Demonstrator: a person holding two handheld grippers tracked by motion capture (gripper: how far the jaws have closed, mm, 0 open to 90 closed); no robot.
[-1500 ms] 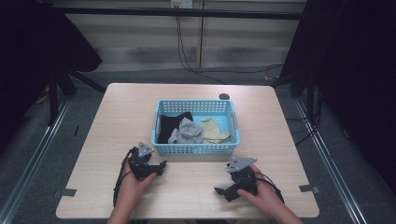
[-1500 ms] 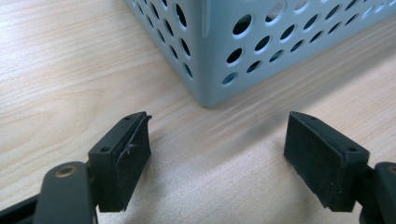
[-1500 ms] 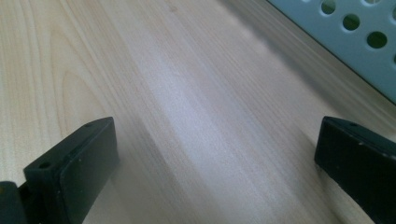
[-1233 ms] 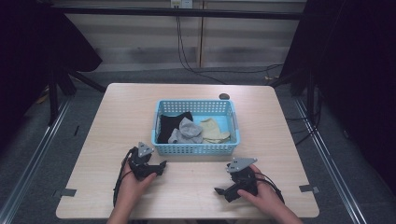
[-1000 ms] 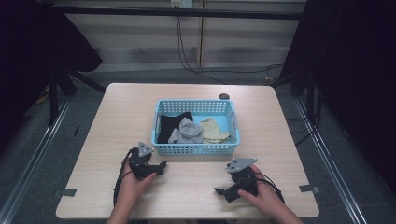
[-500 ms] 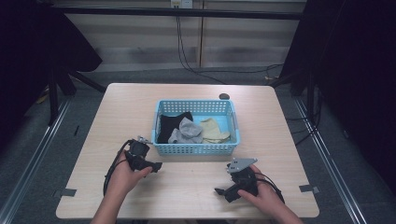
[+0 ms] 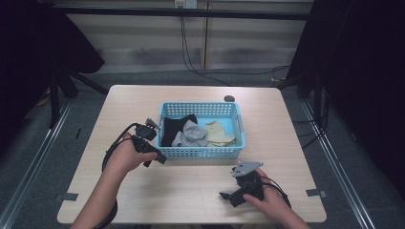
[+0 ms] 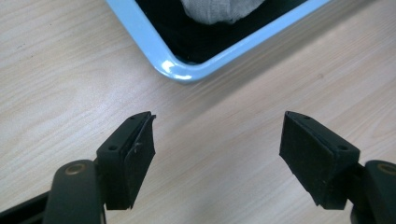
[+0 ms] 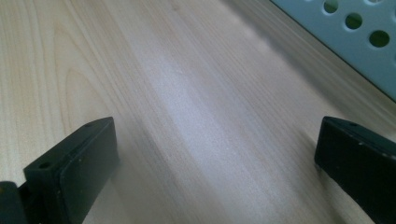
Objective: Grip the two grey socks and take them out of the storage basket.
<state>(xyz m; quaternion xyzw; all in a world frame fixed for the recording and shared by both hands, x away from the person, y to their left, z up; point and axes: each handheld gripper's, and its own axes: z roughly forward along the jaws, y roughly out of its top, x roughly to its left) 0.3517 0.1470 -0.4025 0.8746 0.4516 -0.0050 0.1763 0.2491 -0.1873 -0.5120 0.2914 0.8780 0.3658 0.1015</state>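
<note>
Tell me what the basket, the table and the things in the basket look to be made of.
Basket: glossy blue plastic, punched holes, shiny rim. Table: pale wood or wood-look laminate, matte, grain lines. Black piece, grey piece, cream piece: soft cloth, crumpled folds.

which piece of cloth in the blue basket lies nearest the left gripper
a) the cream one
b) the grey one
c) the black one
c: in the high view the black cloth fills the basket's left end, beside the left gripper; the grey cloth lies mid-basket and the cream cloth toward the right.
</note>
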